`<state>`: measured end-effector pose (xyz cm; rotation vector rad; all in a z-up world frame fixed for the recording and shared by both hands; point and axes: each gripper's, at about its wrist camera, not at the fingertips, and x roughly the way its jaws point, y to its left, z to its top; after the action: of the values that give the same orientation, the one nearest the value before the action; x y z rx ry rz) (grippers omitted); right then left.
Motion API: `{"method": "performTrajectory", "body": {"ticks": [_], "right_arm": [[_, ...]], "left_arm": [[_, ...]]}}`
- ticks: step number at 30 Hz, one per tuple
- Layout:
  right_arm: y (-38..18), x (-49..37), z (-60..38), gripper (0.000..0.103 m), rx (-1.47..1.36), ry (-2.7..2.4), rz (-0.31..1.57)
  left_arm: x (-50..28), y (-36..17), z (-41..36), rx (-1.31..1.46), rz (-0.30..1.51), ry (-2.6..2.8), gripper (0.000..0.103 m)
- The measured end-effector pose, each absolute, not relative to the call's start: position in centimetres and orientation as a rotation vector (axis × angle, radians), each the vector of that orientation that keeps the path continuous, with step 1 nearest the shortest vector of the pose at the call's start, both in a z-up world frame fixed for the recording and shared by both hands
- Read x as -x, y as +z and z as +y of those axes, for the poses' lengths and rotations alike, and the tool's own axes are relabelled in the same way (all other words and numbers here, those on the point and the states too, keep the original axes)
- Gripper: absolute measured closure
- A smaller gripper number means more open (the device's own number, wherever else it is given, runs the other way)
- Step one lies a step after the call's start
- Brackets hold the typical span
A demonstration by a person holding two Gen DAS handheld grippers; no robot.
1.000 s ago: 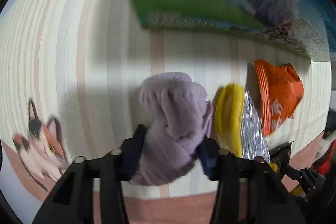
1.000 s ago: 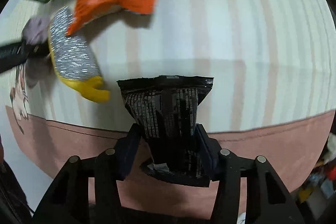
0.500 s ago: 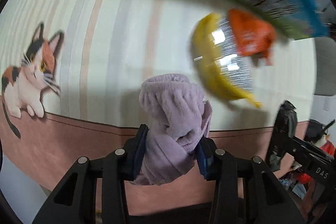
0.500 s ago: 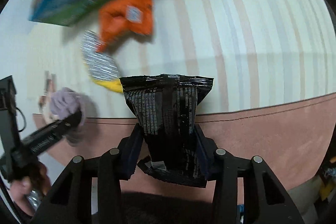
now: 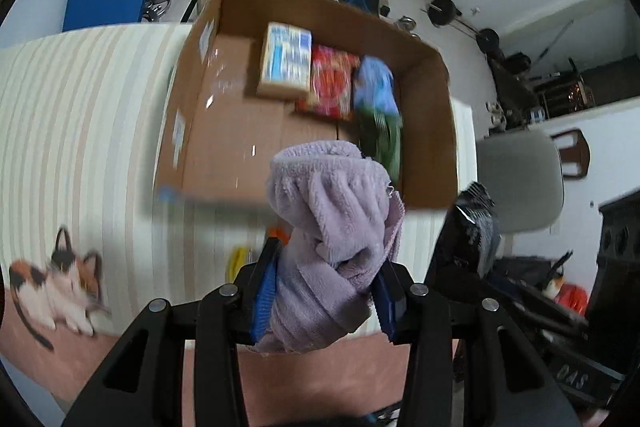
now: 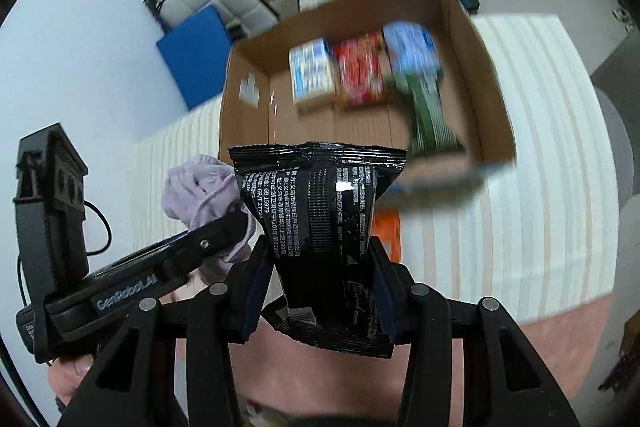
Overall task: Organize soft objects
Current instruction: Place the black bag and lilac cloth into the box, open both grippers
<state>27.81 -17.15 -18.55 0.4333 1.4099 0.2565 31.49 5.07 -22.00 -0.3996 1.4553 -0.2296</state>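
Note:
My left gripper [image 5: 326, 287] is shut on a bunched lilac cloth [image 5: 336, 223] and holds it in the air in front of an open cardboard box [image 5: 240, 131]. The cloth also shows in the right wrist view [image 6: 200, 187], left of my right gripper [image 6: 316, 287]. My right gripper is shut on a black snack bag [image 6: 320, 207], held upright above the mat, in front of the same box [image 6: 256, 123]. The black bag shows at the right in the left wrist view [image 5: 476, 223].
The box holds a pale blue-printed pack [image 5: 286, 61], a red pack [image 5: 332, 83] and a blue-green bag [image 5: 380, 107]. An orange bag [image 6: 388, 231] and a yellow item [image 5: 238, 259] lie on the striped mat [image 5: 80, 131] before it. A grey chair [image 5: 520, 179] stands to the right.
Both grippers have risen and tilted up from the mat, carrying the cloth and the black bag. The open box and the room beyond have come into view.

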Motion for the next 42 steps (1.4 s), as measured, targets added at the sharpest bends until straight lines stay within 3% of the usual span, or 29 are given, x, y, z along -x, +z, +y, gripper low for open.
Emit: {"method": "performTrajectory", "body": {"ticks": [6,16,31,33,35,38,42], "right_arm": [[-22.2,-35.5,-15.8,0.054,-0.48,0.175,1.458],[-32.0,-39.7,-16.3,0.055,-0.508,0.062,1.608],[-34.8,-41.1,-15.5,0.053,-0.375,0.048,1.664],[-34.4,-41.1,-15.4,0.048,-0.37,0.059,1.667],[-33.5,-40.9,-15.8,0.031,-0.359,0.067,1.659],[-31.9,-40.9,-15.9,0.03,-0.328,0.084,1.643],[-29.7,-40.4,-15.8,0.018,-0.266,0.094,1.619]], "left_arm": [[-40.6,-27.7,6.1,0.54,1.591,-0.189,0.064],[-42.6,-37.2,4.8,0.668,1.817,-0.159,0.064],[-43.1,-39.1,2.4,0.568,1.881,-0.153,0.062],[-43.3,-38.2,2.2,0.538,1.869,-0.163,0.055],[-43.8,-37.2,2.1,0.504,1.847,-0.169,0.039],[-44.1,-34.8,2.0,0.403,1.788,-0.166,0.021],[-43.8,-31.5,2.3,0.298,1.705,-0.132,0.012]]}}
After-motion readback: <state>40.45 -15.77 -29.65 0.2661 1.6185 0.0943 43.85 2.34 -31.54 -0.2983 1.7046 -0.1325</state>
